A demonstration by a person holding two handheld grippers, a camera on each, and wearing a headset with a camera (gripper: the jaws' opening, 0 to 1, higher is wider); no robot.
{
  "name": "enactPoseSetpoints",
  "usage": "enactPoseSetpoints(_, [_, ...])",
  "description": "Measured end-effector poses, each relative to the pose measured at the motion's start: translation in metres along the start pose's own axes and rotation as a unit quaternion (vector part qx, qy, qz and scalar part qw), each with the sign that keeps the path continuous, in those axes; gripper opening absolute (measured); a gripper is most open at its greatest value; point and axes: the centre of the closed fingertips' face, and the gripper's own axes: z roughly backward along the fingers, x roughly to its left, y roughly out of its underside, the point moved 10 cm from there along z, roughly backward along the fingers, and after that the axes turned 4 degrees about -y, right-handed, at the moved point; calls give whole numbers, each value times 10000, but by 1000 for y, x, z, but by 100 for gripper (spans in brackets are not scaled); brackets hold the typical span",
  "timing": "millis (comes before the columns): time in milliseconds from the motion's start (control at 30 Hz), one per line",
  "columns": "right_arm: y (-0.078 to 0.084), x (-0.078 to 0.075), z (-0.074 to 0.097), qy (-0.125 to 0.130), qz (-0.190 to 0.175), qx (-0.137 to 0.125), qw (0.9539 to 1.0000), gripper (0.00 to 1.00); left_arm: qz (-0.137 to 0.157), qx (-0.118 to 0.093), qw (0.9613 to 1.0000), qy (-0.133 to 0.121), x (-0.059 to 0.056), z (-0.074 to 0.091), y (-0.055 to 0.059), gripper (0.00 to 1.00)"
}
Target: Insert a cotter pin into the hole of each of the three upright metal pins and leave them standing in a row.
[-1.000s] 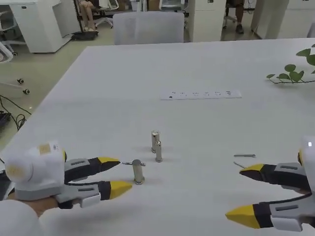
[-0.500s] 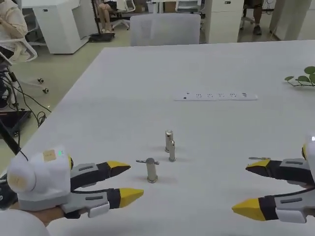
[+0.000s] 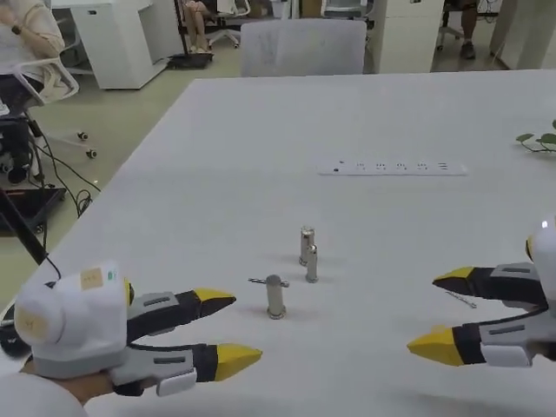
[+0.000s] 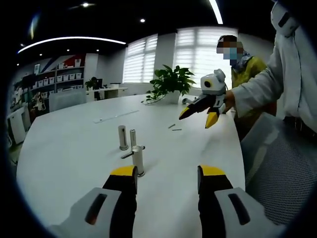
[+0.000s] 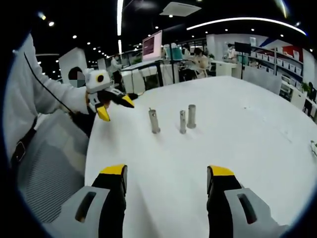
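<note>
Steel cotter pin lies beside my right gripper, gaping empty like the left gripper; I judge pinching one end, shank free, eases insertion.

Left gripper and right gripper agape, empty
</note>
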Motion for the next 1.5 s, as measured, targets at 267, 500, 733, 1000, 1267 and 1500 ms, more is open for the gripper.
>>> enactPoseSetpoints(267, [-28, -23, -17, 8, 279, 149, 9995, 61, 56, -53, 10000, 60, -9, 1, 1, 51])
enactPoseSetpoints(500, [-49, -39, -39, -69, 397, 163, 9991, 55, 161, -33, 9998, 66, -13, 1, 8, 51])
enactPoseSetpoints(733, [-57, -43, -63, -156, 289, 59, 9994, 44, 206, -53, 9998, 53, -13, 2, 10, 50])
enactPoseSetpoints(1000, [-64, -40, -94, -288, 346, 40, 9990, 34, 244, -74, 9997, 36, -12, 3, 11, 50])
enactPoseSetpoints(1267, [-65, -40, -124, -136, 348, 115, 9992, 24, 310, -72, 9995, -4, -13, 7, 14, 50])
enactPoseSetpoints(1500, [-61, -40, -136, 13, 347, 146, 9993, 20, 357, -103, 9993, -65, -11, 9, 13, 50])
